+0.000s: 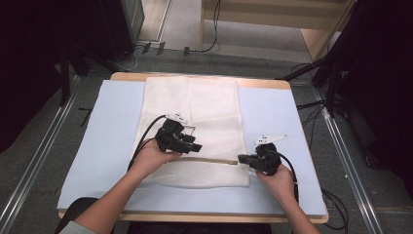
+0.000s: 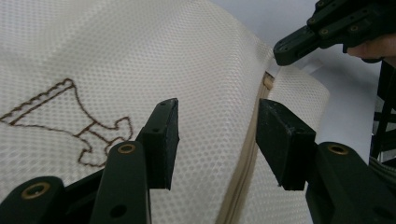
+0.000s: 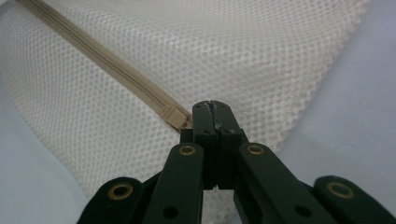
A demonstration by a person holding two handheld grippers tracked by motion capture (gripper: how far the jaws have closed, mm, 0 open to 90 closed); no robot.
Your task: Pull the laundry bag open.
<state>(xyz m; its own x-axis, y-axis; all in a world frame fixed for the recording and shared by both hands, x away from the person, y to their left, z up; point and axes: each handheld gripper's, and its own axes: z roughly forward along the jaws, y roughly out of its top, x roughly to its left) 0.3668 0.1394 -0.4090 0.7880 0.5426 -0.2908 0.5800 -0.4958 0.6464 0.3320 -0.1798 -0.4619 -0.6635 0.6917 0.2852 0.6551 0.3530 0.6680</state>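
Lying flat on the pale blue tabletop (image 1: 272, 112), the white mesh laundry bag (image 1: 204, 122) has its beige zipper (image 1: 209, 160) near its front edge. Left gripper (image 2: 217, 140) hovers spread over the zipper (nothing pinched). Right gripper (image 3: 215, 109) is pressed together on the zipper pull (image 3: 175, 116).
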